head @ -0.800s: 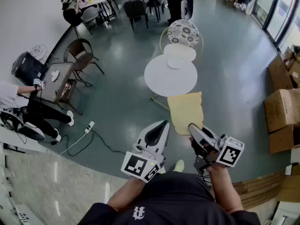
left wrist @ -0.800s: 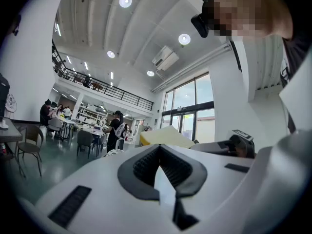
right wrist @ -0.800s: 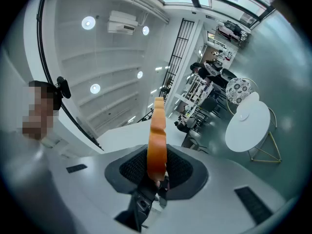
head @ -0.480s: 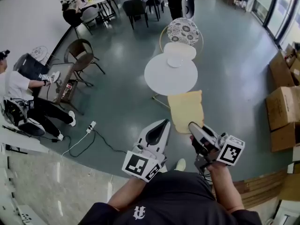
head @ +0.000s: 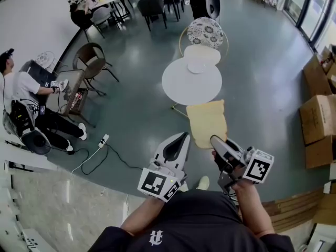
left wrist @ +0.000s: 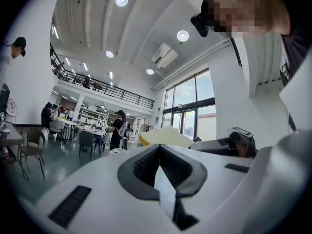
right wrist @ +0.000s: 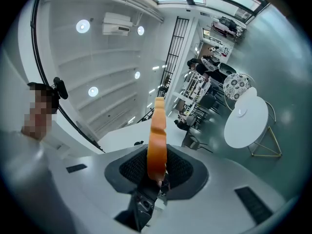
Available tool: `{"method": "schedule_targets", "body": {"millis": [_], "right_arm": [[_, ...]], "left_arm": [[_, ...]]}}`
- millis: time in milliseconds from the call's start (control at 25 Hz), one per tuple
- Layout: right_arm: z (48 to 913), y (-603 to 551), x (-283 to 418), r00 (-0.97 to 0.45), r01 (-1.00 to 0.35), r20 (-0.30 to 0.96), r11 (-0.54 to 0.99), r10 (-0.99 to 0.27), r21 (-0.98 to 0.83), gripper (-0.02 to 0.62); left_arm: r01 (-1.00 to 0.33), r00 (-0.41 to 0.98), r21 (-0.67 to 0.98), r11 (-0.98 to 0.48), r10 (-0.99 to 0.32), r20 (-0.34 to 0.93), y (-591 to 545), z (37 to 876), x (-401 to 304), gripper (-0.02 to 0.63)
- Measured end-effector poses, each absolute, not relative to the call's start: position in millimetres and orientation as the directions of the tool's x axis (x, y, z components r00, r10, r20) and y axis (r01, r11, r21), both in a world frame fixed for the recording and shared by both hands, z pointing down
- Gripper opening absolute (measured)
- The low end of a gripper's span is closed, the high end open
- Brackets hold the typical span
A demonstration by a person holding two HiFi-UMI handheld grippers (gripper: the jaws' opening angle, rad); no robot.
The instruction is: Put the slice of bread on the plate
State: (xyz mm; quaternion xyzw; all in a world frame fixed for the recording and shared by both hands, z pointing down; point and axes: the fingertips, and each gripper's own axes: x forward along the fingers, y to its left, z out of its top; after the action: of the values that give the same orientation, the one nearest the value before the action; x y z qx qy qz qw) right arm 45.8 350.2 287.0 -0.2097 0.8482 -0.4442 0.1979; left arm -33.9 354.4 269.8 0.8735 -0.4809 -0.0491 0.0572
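Note:
A pale yellow slice of bread (head: 207,122) sticks out flat ahead of my right gripper (head: 214,139), whose pads are shut on its near edge. In the right gripper view the bread (right wrist: 157,126) shows edge-on between the jaws. My left gripper (head: 182,137) is beside it on the left, shut and with nothing in it; from its own view the bread (left wrist: 163,136) lies just beyond its tip. A small white plate (head: 197,66) sits on the far part of a round white table (head: 184,88), ahead of both grippers and well below them. The same plate (right wrist: 242,112) appears at the right of the right gripper view.
A chair with a patterned back (head: 206,33) stands behind the table. Cardboard boxes (head: 317,119) are stacked at the right. At the left a seated person (head: 21,91) is at a small table (head: 65,91), with a brown chair (head: 92,59) nearby and a cable (head: 97,154) on the floor.
Both grippers and the bread keep almost the same place in the view. The person at the left has come further into view and sat up.

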Motion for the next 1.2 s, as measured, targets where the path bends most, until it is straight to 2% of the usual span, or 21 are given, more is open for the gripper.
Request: {"method": "schedule_targets", "body": {"millis": [680,1200], "right_arm": [[323,317,91,-0.836,-0.25,-0.103,0.541,-0.539,-0.803,0.098],[356,285,93,-0.846,-0.266,-0.061,0.518,-0.53,-0.813,0.098]], "left_arm": [[-0.872,0.483,0.11,-0.477,-0.875,0.027,321,312,4,0.008],[-0.884,0.459,0.125,-0.45,-0.887,0.053,289,346,17,0.008]]}}
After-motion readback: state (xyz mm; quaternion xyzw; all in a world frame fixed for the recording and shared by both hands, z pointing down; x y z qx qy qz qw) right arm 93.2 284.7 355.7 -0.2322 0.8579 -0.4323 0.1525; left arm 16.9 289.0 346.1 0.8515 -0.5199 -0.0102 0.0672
